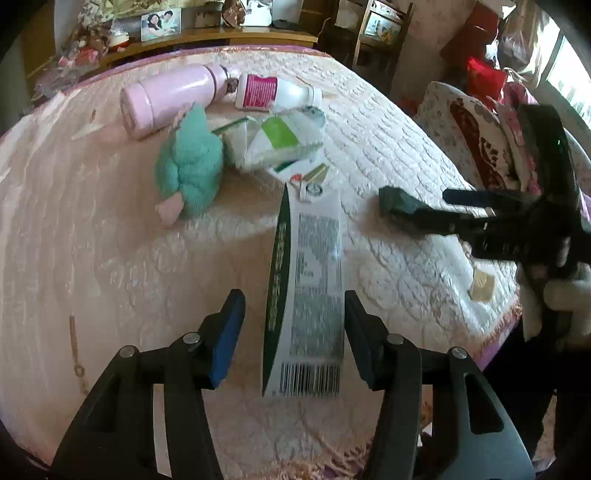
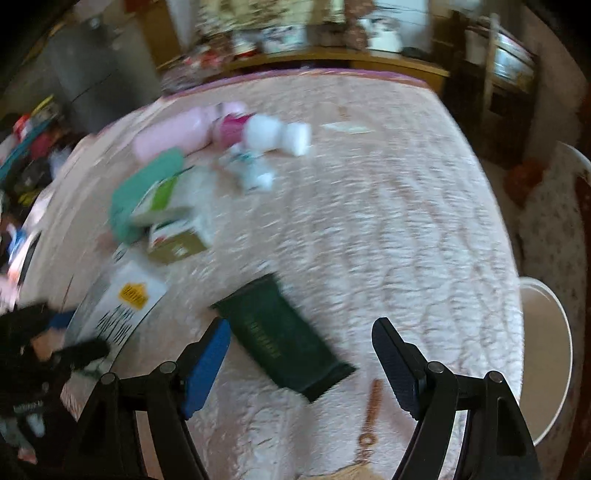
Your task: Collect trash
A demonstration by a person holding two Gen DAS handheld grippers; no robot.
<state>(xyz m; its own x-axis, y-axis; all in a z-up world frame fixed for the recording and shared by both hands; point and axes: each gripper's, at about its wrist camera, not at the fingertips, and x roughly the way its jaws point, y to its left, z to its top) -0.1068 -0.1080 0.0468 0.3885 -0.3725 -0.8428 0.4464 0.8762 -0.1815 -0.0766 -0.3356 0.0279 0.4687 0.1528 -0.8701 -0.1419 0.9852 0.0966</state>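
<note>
Your left gripper [image 1: 295, 332] fingers stand released around the long white-and-green carton [image 1: 306, 288] on the pink quilted bed [image 1: 388, 147]; your right gripper [image 2: 301, 363] fingers gape empty above a dark green packet [image 2: 284, 339].

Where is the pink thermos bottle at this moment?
In the left wrist view the pink thermos bottle lies on its side at the far left of the bed, beside the white bottle with the pink label and behind the green plush toy.

Bed: pale quilted cover [image 1: 388, 122] fills the centre
Shelf: wooden headboard ledge [image 1: 221, 37], cluttered, at 12 o'clock
Window: daylight [image 1: 569, 70] at 2 o'clock
Chair: wooden frame [image 1: 384, 26] at 1 o'clock
</note>
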